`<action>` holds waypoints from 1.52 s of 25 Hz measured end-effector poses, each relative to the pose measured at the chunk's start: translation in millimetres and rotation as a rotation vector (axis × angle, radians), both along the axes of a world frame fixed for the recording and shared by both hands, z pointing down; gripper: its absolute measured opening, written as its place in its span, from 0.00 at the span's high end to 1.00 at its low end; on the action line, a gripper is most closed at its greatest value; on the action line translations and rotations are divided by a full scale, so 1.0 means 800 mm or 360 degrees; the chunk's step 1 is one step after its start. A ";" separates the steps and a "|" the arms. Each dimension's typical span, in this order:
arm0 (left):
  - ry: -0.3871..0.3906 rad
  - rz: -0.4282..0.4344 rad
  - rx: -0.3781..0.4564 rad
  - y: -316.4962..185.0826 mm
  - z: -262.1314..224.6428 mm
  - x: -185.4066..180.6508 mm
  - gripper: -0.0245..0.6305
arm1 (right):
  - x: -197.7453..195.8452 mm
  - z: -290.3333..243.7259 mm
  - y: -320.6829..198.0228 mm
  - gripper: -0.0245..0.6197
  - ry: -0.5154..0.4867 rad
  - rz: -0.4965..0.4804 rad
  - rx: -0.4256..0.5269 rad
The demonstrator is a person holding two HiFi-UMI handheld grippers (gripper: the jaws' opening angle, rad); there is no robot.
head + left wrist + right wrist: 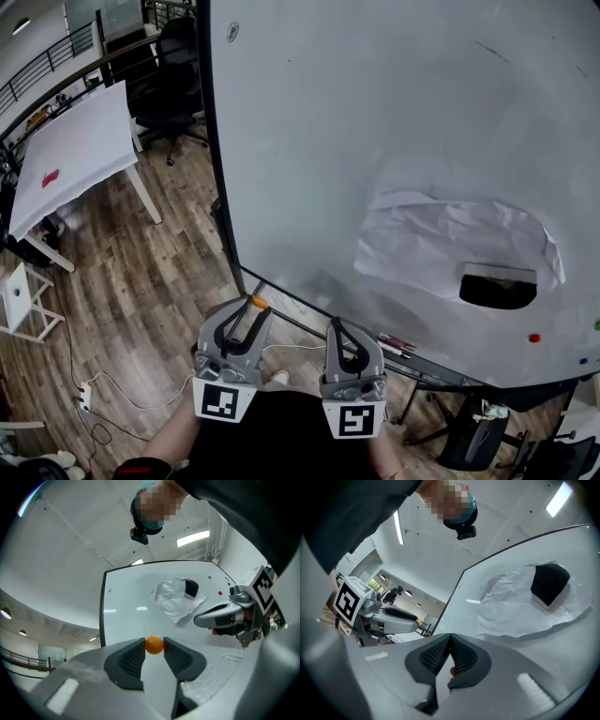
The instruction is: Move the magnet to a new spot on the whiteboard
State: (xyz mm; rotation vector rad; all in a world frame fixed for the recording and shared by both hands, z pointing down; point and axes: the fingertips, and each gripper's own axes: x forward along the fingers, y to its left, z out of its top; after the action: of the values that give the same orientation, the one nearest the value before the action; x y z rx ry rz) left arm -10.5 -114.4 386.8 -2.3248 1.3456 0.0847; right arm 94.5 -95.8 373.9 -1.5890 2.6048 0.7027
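A small orange ball magnet (154,644) sits pinched between the tips of my left gripper (154,648), which is shut on it. In the head view the magnet (259,303) and left gripper (251,310) are low down, by the lower left edge of the whiteboard (375,112). Whether the magnet touches the board I cannot tell. My right gripper (337,324) hangs just to the right, below the board's bottom edge. Its jaws meet at the tips in the right gripper view (450,638), with nothing of the task between them.
A crumpled sheet of paper (441,239) clings to the board around a black eraser (497,287). Small red (534,337), blue (583,360) and green (596,325) magnets dot the lower right. Markers lie in the tray (398,345). A white table (75,155) stands at left on the wood floor.
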 end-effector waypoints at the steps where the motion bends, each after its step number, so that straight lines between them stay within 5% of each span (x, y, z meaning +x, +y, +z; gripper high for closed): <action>1: 0.0000 0.0002 0.0001 0.001 0.000 0.001 0.76 | 0.001 0.001 0.001 0.96 0.0007 0.0003 -0.0001; 38: -0.0008 0.0163 0.0105 -0.083 -0.047 0.004 0.76 | 0.014 -0.010 -0.036 0.96 0.0008 0.0251 0.0000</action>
State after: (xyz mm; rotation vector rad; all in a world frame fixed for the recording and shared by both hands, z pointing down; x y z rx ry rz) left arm -7.2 -180.6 349.0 -2.3362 1.2027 0.1522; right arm 105.3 -124.5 365.5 -1.8103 2.5027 0.7149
